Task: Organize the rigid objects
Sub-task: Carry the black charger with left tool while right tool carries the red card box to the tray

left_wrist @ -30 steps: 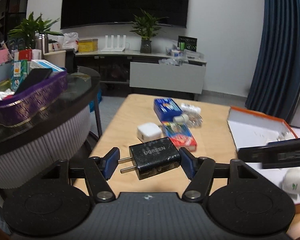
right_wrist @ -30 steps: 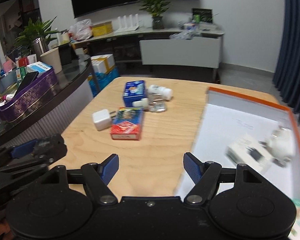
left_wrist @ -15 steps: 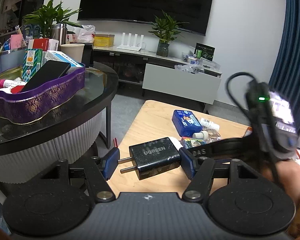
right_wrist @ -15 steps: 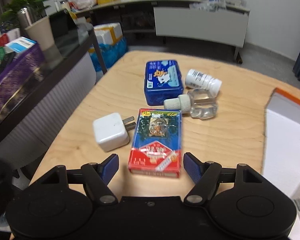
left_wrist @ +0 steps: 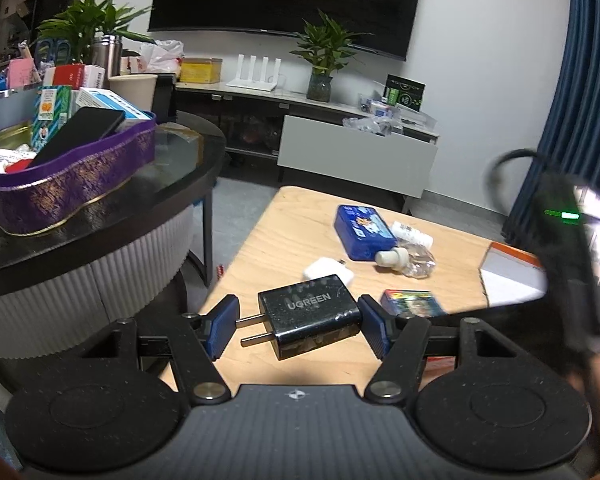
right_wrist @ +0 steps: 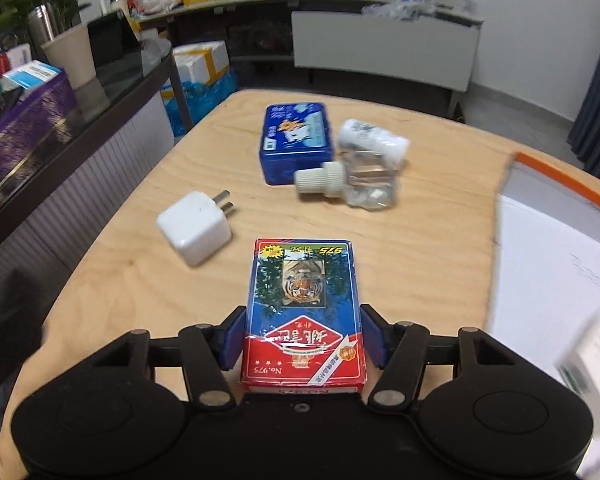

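Beyond the card box [right_wrist: 302, 312] between closing right fingers [right_wrist: 370, 334] lies a white plug [right_wrist: 194, 226]; left fingers [left_wrist: 370, 330] clamp a black charger [left_wrist: 310, 316].

You have two plug chargers: one black block charger [left_wrist: 309, 315] and one white cube charger [right_wrist: 194, 227]. One red-and-blue playing-card box [right_wrist: 302, 312], one blue rectangular tin [right_wrist: 297, 141], one white cylindrical bottle [right_wrist: 372, 139], one clear white-capped bottle [right_wrist: 350, 184].

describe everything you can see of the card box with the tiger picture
The card box is a flat rectangular pack, apparently cardboard, blue around a tiger picture and red at the near end with "No.975" printed. It lies face up on the wooden table, lengthwise between the right gripper fingers, which are closing around its near end. The white charger sits apart on its left.
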